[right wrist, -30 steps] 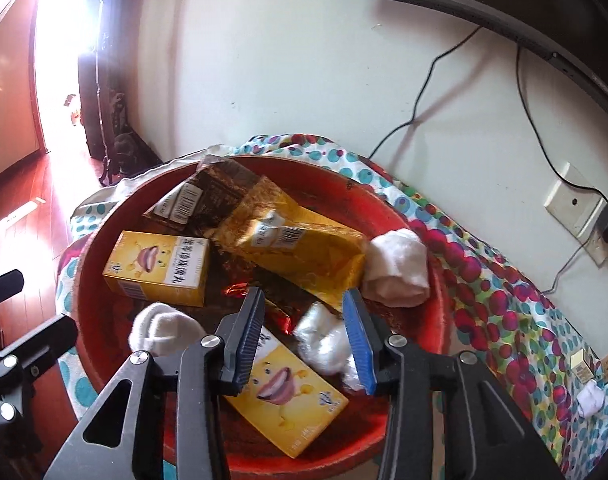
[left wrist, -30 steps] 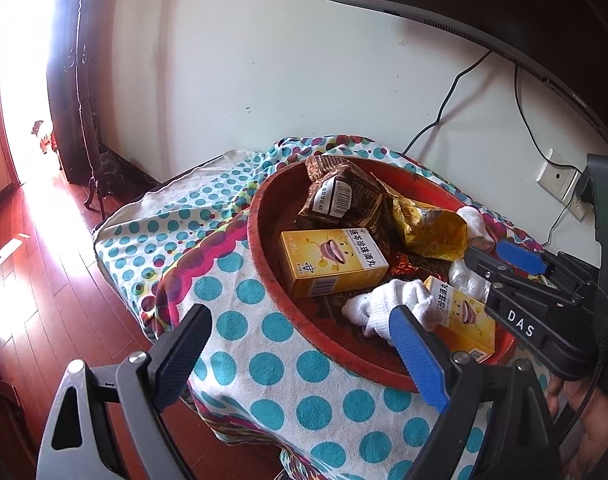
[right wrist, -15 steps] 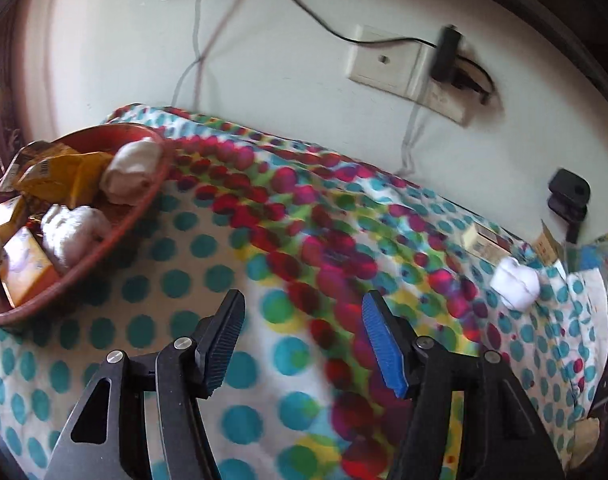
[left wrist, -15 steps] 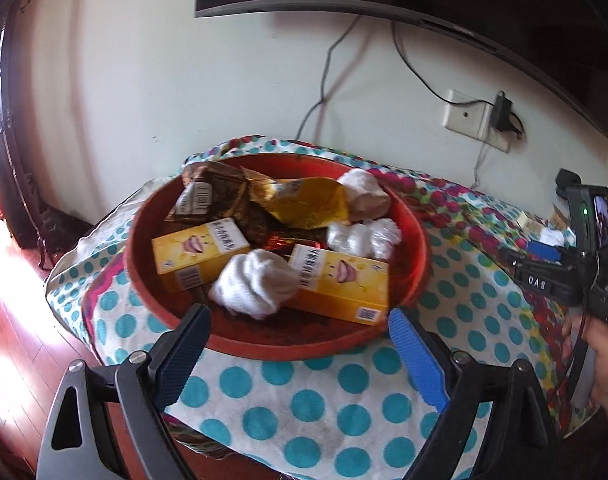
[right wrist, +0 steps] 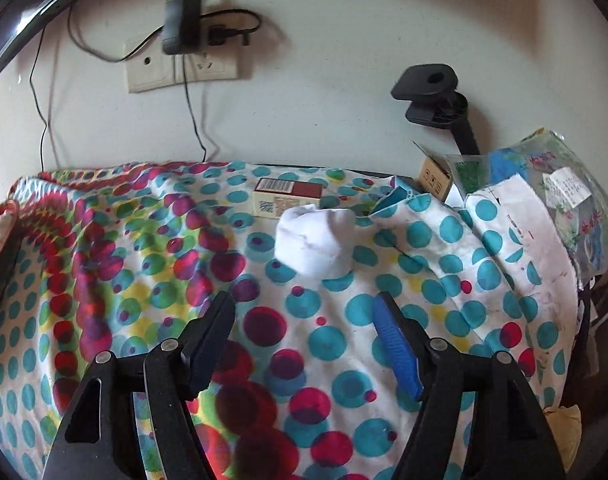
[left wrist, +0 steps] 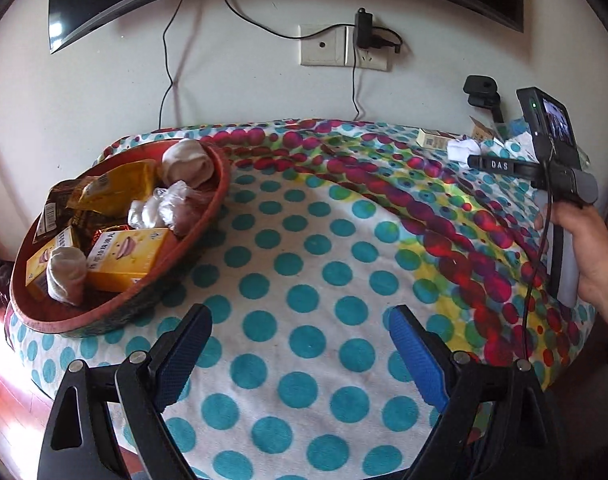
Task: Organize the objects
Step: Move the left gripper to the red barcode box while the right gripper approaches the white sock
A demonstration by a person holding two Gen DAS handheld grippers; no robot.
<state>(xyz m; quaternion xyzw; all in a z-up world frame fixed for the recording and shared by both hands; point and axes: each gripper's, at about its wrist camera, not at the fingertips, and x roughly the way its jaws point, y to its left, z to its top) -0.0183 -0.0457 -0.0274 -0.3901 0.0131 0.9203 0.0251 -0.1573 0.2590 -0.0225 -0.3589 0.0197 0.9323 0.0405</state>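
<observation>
A red basket point(left wrist: 219, 184) at the table's left holds yellow boxes point(left wrist: 127, 258), snack bags point(left wrist: 115, 188) and rolled socks point(left wrist: 187, 162). A white rolled sock point(right wrist: 316, 240) lies on the dotted cloth at the far right, just ahead of my open, empty right gripper point(right wrist: 304, 340). A small red and cream box point(right wrist: 285, 198) lies behind the sock. My left gripper point(left wrist: 299, 352) is open and empty above the cloth, right of the basket. The right gripper also shows in the left wrist view point(left wrist: 500, 165).
The table stands against a wall with a socket plate point(left wrist: 344, 46), a plugged adapter and hanging cables. A black clamp stand point(right wrist: 436, 96), a small carton and plastic bags with papers point(right wrist: 552, 192) crowd the right end. A dark screen hangs above.
Both grippers have swung right, away from the basket. The right gripper has come close to the white sock on the cloth. Both stay open and empty.
</observation>
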